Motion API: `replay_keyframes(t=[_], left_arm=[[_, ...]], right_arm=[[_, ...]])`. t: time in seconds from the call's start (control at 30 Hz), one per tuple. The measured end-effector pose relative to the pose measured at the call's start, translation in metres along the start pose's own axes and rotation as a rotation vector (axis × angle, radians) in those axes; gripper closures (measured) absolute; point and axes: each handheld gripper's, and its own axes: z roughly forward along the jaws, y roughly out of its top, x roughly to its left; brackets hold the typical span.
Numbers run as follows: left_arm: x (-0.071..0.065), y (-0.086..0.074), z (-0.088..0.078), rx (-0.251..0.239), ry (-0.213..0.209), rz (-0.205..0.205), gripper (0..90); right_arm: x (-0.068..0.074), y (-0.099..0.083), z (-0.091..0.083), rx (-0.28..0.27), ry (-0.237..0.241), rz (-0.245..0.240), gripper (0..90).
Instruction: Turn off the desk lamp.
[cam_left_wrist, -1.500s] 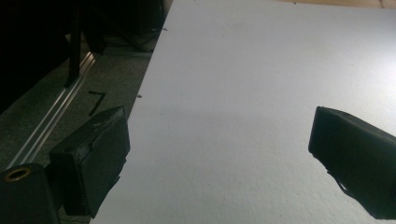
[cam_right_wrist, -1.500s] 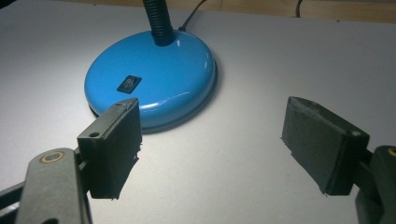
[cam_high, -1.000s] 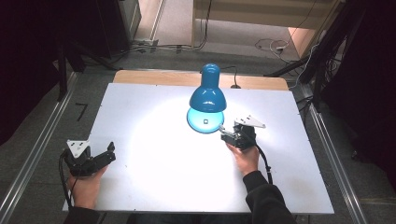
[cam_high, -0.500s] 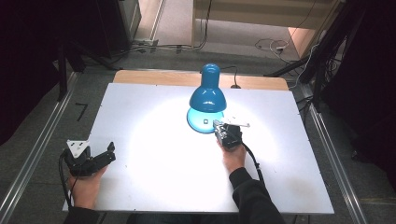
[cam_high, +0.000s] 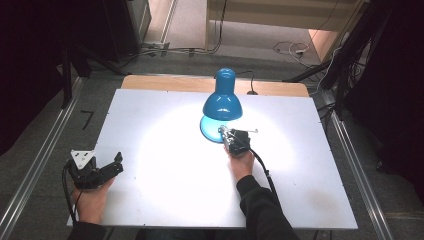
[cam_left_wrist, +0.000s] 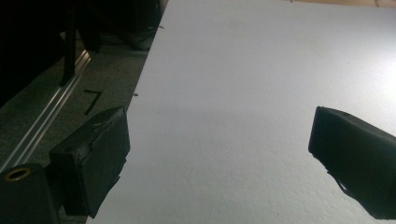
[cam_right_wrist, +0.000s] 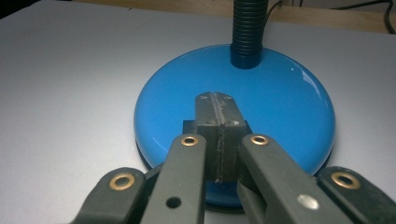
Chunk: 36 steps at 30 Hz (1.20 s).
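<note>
White table (cam_high: 150, 200), dark room. Blue lamp (cam_high: 222, 102) lit at 12 o'clock. Right gripper (cam_right_wrist: 217, 105) pinched tight, empty, over lamp base (cam_right_wrist: 280, 107), probably going for switch press. Left gripper (cam_left_wrist: 219, 154) wide, idle at 8 o'clock.

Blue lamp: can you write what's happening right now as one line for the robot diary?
right gripper: shut, fingers together over blue lamp base | left gripper: open, above white table | lamp: lit

White bench (cam_high: 165, 200) with a bare wooden strip (cam_high: 160, 82) along its far edge. Blue lamp (cam_high: 222, 102) standing near the middle of the far edge, lit, casting a bright pool on the bench top. Round base (cam_right_wrist: 289, 107) flat on the bench; ribbed black neck (cam_right_wrist: 248, 28) rises from its rear. Cables (cam_high: 295, 49) lie on the floor beyond the bench. Metal rails (cam_high: 37, 165) run along both sides.
</note>
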Motion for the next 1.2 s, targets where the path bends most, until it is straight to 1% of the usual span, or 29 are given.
replay_keyframes(t=[0.13,0.23,0.37,0.43,0.57,0.73,0.9,0.93,1.0,1.07,1.1,1.2], left_arm=[[0.000,0.000,0.000,-0.005,-0.003,0.000,6.1],[-0.001,0.000,0.000,0.001,-0.002,0.001,6.2],[-0.001,0.000,-0.001,-0.001,-0.002,0.003,6.2],[-0.001,0.000,-0.001,-0.005,-0.004,-0.003,6.2],[0.000,0.000,-0.001,-0.006,-0.005,-0.002,6.1],[0.000,0.000,-0.001,-0.006,-0.006,-0.002,6.2],[-0.001,0.000,-0.001,-0.005,-0.006,-0.002,6.2],[-0.001,0.000,-0.001,-0.005,-0.008,-0.002,6.2],[-0.001,0.000,-0.001,-0.005,-0.008,-0.001,6.2],[0.000,0.000,-0.002,-0.005,-0.008,-0.001,6.2],[0.000,0.000,-0.001,-0.006,-0.008,-0.001,6.2],[0.001,0.000,-0.001,-0.002,-0.005,-0.002,6.2]], right_arm=[[0.000,0.000,0.003,0.001,-0.005,0.004,87.6],[0.000,0.000,0.004,0.009,-0.008,0.001,87.7],[0.001,0.000,0.007,0.017,-0.014,-0.010,87.7],[0.002,0.001,0.009,0.027,-0.021,-0.021,87.8],[0.004,0.001,0.011,0.018,-0.037,-0.032,87.8],[0.005,0.002,0.011,0.017,-0.042,-0.032,88.1],[0.003,0.002,0.012,0.018,-0.044,-0.021,88.1],[0.003,0.003,0.014,0.031,-0.058,-0.013,88.2],[0.002,0.005,0.015,0.035,-0.051,-0.003,88.2],[0.003,0.004,0.016,0.027,-0.069,-0.019,88.2],[0.003,0.004,0.016,0.028,-0.065,-0.016,88.2],[-0.001,0.005,0.016,0.030,-0.059,0.026,88.1]])
